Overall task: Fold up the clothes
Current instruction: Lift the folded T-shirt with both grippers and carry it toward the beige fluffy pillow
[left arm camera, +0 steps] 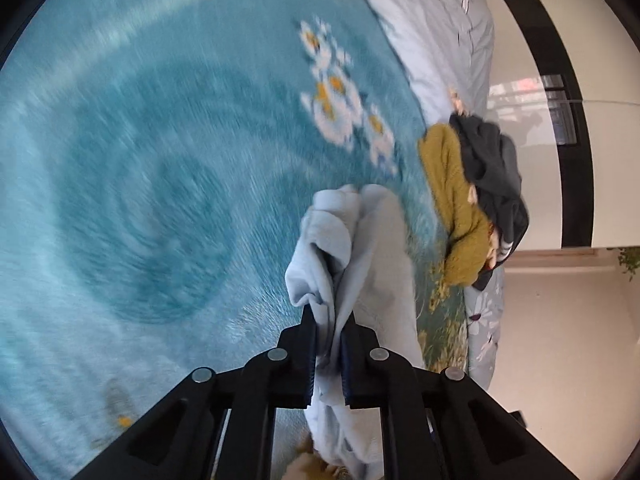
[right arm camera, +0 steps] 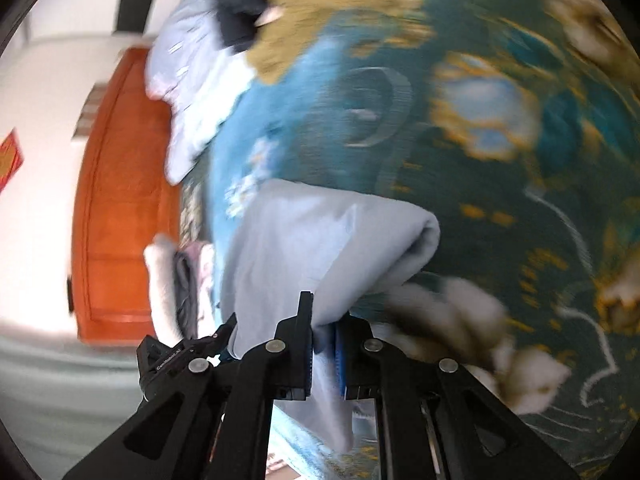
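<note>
Right up close in the left wrist view, the left gripper (left arm camera: 330, 316) pinches a bunch of the light blue garment (left arm camera: 352, 240) between its two black fingers, so the tongs are narrow with cloth squeezed in the gap. The soft cloth sticks up toward 12 o'clock and hangs down toward 6 o'clock. Under it is a big fluffy blue blanket (left arm camera: 160, 160) with white and yellow flowers (left arm camera: 340, 100) on it, up at 1 o'clock. At 3 o'clock sits a pile with a mustard yellow sweater (left arm camera: 452, 200) and a dark grey piece of clothing (left arm camera: 492, 164) touching it. A pale blue quilt (left arm camera: 432, 32) lies at 1 o'clock.

In the right wrist view, the right gripper (right arm camera: 323, 320) is also narrow and clamped on the same light blue garment (right arm camera: 320, 240), which spreads out folded toward 12 o'clock. At 9 o'clock stands an orange wooden door (right arm camera: 124, 200), with a red paper (right arm camera: 10, 156) on the wall beside it; its writing is too blurry to read. The left gripper (right arm camera: 188, 356) shows at 8 o'clock with tiny white letters that cannot be read clearly. Folded clothes (right arm camera: 180, 284) lie stacked just above it. At 3 o'clock the blanket (right arm camera: 520, 240) is dark green with gold and white patterns.
</note>
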A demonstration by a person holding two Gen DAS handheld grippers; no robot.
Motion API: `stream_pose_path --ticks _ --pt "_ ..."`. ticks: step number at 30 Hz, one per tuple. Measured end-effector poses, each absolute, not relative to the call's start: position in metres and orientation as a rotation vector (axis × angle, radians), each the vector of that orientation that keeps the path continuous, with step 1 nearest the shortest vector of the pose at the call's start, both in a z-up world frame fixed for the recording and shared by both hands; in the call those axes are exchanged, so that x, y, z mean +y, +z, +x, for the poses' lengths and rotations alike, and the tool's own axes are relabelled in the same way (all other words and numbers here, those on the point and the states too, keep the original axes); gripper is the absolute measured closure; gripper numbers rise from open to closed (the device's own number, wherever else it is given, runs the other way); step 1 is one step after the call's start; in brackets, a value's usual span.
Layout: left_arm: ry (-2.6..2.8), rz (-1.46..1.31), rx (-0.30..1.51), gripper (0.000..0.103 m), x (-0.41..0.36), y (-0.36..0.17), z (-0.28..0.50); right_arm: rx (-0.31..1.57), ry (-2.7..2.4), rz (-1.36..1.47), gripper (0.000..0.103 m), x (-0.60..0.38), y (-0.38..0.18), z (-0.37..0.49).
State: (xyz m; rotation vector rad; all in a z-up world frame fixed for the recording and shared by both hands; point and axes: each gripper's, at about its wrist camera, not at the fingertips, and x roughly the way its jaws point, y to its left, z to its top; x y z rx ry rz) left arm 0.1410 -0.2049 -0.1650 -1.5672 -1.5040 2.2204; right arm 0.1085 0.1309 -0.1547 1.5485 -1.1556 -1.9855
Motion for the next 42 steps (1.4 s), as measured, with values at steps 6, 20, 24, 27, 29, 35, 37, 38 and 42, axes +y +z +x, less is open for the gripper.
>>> stream_pose_path --ticks 6,20,24,27,29,35,37,38,42 --pt "2.231 -1.528 -1.607 0.093 -0.283 -0.126 0.170 -0.925 -1.838 1.524 0.094 0.045 -0.125 0.081" --pt "2.106 -1.356 -1.952 0.093 -0.431 -0.097 0.276 -0.567 -1.482 1.561 0.094 -0.161 -0.087 0.078" --pt "2.111 -1.324 -1.985 0.093 -0.454 -0.099 0.308 -0.489 -1.431 1.561 0.094 -0.188 -0.086 0.090" --pt "2.114 -1.300 -2.009 0.093 -0.472 -0.101 0.333 -0.334 -1.483 1.547 0.094 -0.200 -0.095 0.099" --pt "2.175 -1.339 -1.949 0.093 -0.465 -0.118 0.337 -0.208 -1.530 1.541 0.094 -0.207 -0.105 0.104" --pt "2.194 -1.524 -1.789 0.092 -0.404 -0.191 0.344 -0.049 -1.604 1.617 0.095 -0.194 -0.156 0.100" --pt "2.166 -1.555 -1.801 0.092 -0.387 -0.209 0.351 -0.061 -1.621 1.634 0.095 -0.182 -0.160 0.095" --pt "2.162 -1.559 -1.812 0.092 -0.384 -0.213 0.354 -0.080 -1.626 1.635 0.095 -0.176 -0.161 0.092" --pt "2.175 -1.554 -1.854 0.093 -0.385 -0.216 0.360 -0.097 -1.650 1.624 0.096 -0.171 -0.162 0.089"
